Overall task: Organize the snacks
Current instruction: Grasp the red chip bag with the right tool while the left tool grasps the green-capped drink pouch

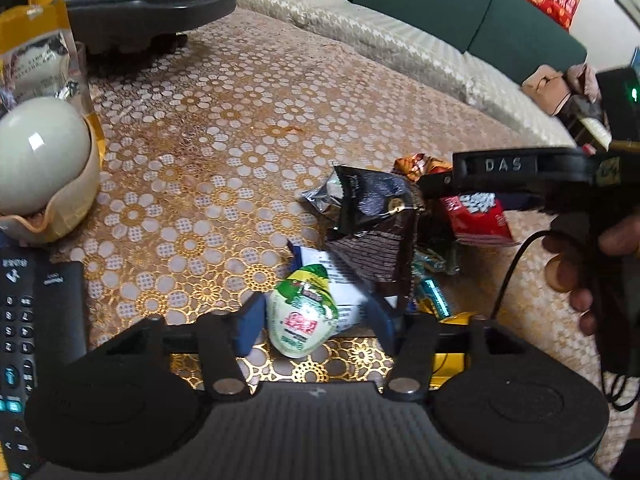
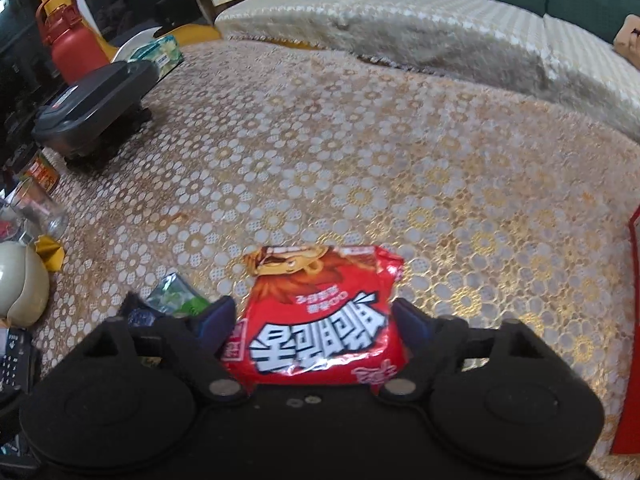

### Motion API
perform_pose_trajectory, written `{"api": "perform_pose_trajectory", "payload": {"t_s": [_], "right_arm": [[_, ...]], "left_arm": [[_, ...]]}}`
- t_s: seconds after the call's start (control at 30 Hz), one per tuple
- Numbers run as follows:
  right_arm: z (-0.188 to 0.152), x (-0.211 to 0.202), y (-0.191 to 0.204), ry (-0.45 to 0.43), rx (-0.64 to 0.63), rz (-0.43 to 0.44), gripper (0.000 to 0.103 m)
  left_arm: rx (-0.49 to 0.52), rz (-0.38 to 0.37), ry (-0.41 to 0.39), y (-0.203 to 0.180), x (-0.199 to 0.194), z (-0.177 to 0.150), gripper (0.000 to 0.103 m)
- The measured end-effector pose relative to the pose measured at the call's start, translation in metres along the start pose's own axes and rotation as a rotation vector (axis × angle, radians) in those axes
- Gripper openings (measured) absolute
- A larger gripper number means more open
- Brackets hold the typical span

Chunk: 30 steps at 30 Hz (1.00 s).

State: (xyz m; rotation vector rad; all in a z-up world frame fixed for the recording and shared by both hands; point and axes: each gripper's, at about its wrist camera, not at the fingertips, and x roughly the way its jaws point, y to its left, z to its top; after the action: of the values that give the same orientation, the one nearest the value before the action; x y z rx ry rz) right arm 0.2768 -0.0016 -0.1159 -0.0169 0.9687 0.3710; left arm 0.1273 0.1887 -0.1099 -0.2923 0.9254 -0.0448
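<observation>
Gold lace tablecloth (image 2: 360, 160) is carrying the scattered snacks; the right gripper (image 2: 314, 322) is pinching a red packet (image 2: 320, 320), while the left gripper (image 1: 314, 318) is bracketing a green-white pouch (image 1: 302, 320) (contact unclear), which could slip out.

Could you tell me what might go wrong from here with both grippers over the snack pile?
1. The left gripper straddles the green-and-white packet with gaps either side; closing off-centre could squirt it away.
2. The black foil bag leans over that packet and may get dragged along.
3. The right gripper appears to pinch the red packet by its soft sides; it could slip.
</observation>
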Motion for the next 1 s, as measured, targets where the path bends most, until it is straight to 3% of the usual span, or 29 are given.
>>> {"api": "perform_pose_trajectory", "payload": {"t_s": [0.13,0.57,0.8,0.83,0.9,0.93,1.0], "right_arm": [[-0.002,-0.003,-0.002,-0.015,-0.006,0.005,0.073],[-0.023,-0.035,-0.009,-0.051,-0.016,0.021,0.073],[-0.040,-0.063,-0.014,-0.065,-0.004,0.066,0.073],[-0.043,-0.067,-0.015,-0.066,-0.002,0.073,0.073],[-0.050,-0.074,-0.017,-0.066,0.005,0.086,0.073],[-0.053,-0.077,-0.019,-0.066,0.010,0.091,0.073],[-0.058,-0.083,-0.022,-0.062,0.021,0.102,0.073]], "left_arm": [[-0.029,-0.022,-0.001,0.002,-0.001,0.000,0.040],[-0.038,0.021,-0.013,-0.006,-0.013,-0.003,0.022],[-0.035,0.050,0.003,-0.006,-0.024,-0.014,0.023],[-0.026,0.061,0.006,-0.008,-0.025,-0.017,0.028],[-0.007,0.064,0.019,-0.012,-0.027,-0.022,0.051],[0.002,0.067,0.015,-0.014,-0.029,-0.025,0.071],[0.032,0.075,-0.005,-0.019,-0.033,-0.032,0.075]]}}
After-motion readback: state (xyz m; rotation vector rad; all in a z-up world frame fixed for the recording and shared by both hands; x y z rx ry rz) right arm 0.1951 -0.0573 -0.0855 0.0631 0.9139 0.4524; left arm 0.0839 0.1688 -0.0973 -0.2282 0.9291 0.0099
